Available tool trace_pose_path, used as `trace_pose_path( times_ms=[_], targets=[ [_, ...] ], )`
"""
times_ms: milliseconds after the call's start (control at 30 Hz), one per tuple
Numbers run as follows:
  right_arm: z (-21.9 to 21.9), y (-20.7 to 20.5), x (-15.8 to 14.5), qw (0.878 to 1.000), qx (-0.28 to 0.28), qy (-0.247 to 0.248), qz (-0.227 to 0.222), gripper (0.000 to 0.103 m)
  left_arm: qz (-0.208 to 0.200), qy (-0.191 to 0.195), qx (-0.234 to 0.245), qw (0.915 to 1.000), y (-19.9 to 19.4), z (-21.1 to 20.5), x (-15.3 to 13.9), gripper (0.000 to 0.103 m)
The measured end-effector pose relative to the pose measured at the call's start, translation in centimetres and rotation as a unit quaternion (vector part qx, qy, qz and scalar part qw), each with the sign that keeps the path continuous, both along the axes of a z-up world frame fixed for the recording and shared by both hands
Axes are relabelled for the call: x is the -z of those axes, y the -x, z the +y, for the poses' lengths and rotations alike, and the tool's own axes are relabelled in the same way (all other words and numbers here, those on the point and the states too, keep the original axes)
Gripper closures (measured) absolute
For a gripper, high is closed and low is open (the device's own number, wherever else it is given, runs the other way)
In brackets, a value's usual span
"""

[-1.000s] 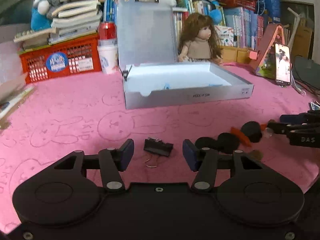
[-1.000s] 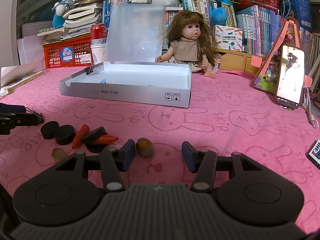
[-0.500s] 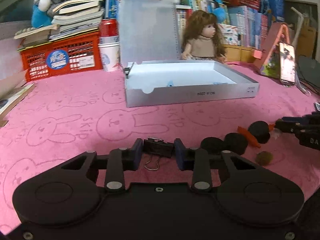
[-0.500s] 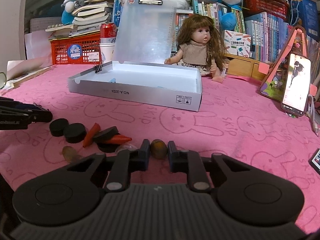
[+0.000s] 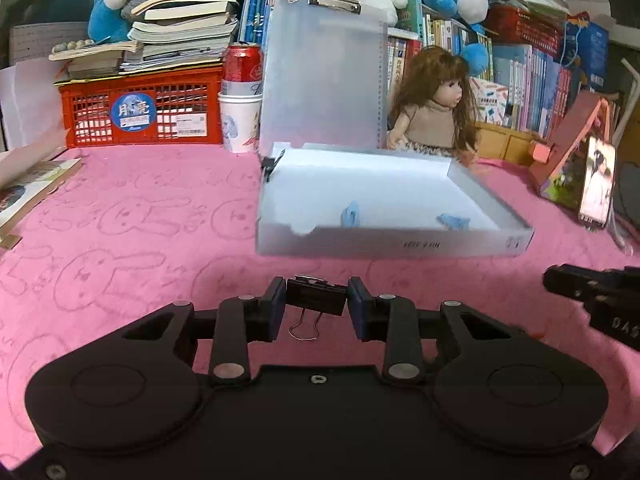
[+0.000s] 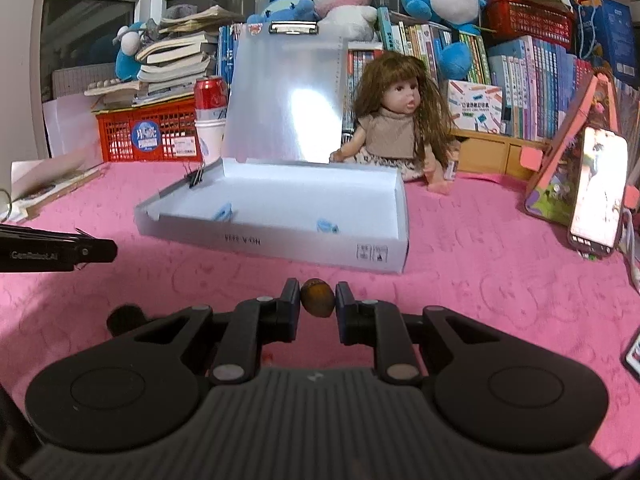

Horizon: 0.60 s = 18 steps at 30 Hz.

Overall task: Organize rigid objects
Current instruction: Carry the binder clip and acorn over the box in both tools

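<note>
My left gripper [image 5: 316, 300] is shut on a black binder clip [image 5: 316, 300] and holds it above the pink cloth, its wire handle hanging down. My right gripper [image 6: 317, 298] is shut on a small brown oval piece [image 6: 317, 297], lifted off the cloth. An open white box [image 5: 392, 246] lies ahead, its lid standing up; it also shows in the right wrist view [image 6: 280, 242]. Two small blue items [image 6: 222, 213] lie inside it, and a black binder clip [image 6: 195, 179] sits on its far left wall. Each gripper sees the other at its frame edge.
A doll [image 6: 394, 128] sits behind the box. A phone [image 6: 597, 196] leans on a pink stand at the right. A red crate [image 5: 140, 112], a cup with a can [image 5: 240, 120], books and plush toys line the back. A black disc [image 6: 125, 317] lies left of my right gripper.
Both grippers closed, the left on the binder clip and the right on the brown piece, then lifted them and moved toward the box. The discs and red pieces dropped out of sight.
</note>
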State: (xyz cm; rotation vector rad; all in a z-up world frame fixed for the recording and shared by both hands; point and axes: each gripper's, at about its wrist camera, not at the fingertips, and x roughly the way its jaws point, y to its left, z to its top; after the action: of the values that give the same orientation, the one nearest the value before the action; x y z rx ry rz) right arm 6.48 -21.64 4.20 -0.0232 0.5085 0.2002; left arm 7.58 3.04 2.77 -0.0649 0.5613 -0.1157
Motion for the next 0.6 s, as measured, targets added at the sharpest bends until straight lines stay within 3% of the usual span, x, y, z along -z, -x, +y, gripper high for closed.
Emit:
trace_pose_path(
  times_ms=[333, 600],
  targets=[
    [-0.8, -7.4, -2.7, 0.997, 0.015, -0.063, 0.039, 0.080, -0.007, 0.011, 0.027, 0.9996, -6.2, -2.6, -4.0, 0.071],
    [-0.5, -15.4, -2.7, 0.989, 0.022, -0.101, 0.110, 0.080, 0.044, 0.046, 0.015, 0.9979, -15.8, -3.4, -4.4, 0.071]
  ],
)
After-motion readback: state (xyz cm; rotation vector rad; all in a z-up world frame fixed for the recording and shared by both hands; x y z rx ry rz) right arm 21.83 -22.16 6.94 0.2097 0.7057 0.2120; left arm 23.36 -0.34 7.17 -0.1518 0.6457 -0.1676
